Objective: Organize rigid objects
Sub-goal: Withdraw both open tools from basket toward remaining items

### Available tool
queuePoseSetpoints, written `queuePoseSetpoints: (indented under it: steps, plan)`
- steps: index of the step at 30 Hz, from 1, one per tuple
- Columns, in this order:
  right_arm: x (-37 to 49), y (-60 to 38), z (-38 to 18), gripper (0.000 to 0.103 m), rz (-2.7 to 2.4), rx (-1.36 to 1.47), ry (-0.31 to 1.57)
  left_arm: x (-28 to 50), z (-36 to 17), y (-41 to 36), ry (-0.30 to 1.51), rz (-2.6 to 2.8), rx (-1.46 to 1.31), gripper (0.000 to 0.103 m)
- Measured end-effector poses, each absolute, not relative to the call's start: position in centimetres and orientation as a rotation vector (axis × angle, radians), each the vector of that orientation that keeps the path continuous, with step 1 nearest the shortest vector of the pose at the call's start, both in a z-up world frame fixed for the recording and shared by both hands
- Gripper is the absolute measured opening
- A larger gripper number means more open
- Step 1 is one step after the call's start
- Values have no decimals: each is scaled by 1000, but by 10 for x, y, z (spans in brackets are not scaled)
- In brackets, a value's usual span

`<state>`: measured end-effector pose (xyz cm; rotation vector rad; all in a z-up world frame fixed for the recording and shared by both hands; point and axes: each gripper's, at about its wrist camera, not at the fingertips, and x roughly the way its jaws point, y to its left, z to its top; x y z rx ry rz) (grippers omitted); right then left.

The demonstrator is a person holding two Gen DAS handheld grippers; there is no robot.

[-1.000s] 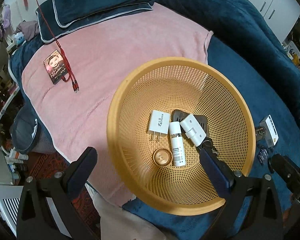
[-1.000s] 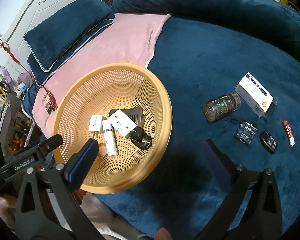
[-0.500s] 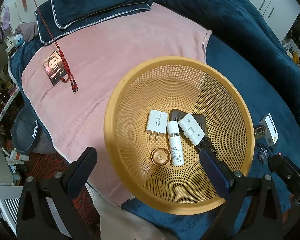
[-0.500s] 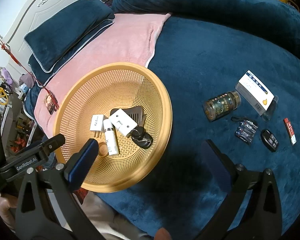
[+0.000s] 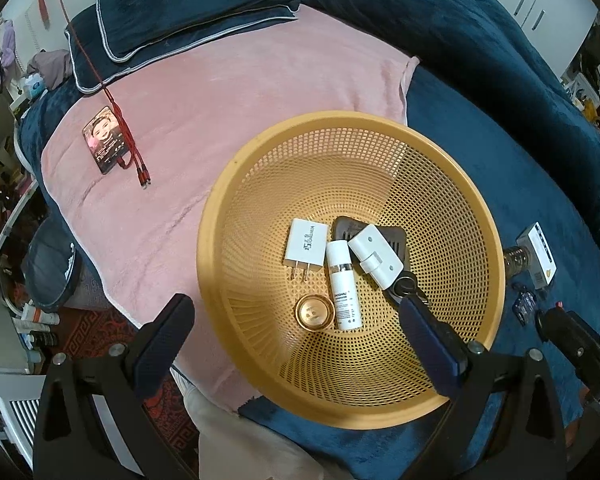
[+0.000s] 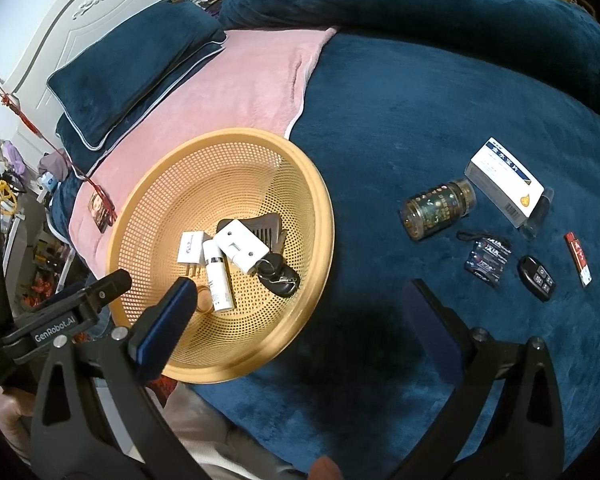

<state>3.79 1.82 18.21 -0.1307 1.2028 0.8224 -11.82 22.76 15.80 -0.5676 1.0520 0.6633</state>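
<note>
An orange mesh basket (image 5: 228, 216) (image 6: 140, 216) sits on the bed and holds a white charger (image 5: 305, 246), a white tube (image 5: 342, 286), a white clip box (image 5: 374, 256), a gold lid (image 5: 314, 312), a dark comb and a black key fob (image 6: 280, 274). On the blue blanket to the right lie a dark pill bottle (image 6: 438, 208), a white box (image 6: 504, 182), a battery pack (image 6: 488, 258), a black car key (image 6: 536, 278) and a red stick (image 6: 578, 258). My left gripper (image 5: 296, 340) hovers open over the basket's near rim. Open and empty, my right gripper (image 6: 300, 320) hangs above the blanket beside the basket.
A pink towel (image 5: 220, 100) covers the bed's left half, with a photo card (image 5: 104, 140) and a red cable (image 5: 128, 148) on it. Blue pillows (image 5: 180, 4) lie at the head. A heaped blue duvet (image 6: 420, 0) runs along the far side. The bed edge drops off at left.
Both cameras have drifted slightly, so the basket sits a little lower and further left in the left wrist view. No object has moved and neither gripper has changed its opening.
</note>
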Motion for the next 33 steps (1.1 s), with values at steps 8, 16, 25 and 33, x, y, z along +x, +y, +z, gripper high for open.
queuePoseSetpoints:
  steps: [8,16,25,33]
  plan:
    - [44,6,180,103,807,-118,1209,-108,159,217,1063,642,-548,102]
    - [55,-16,179,103,773,-102,1216,-92,162,200,1071,611,-522,102]
    - [69,-44,180,103,731,-75,1215,-70,166,174,1079,571,-482,102]
    - [81,-69,176,103,694,-46,1224,-50,168,154,1092,541,-450,102]
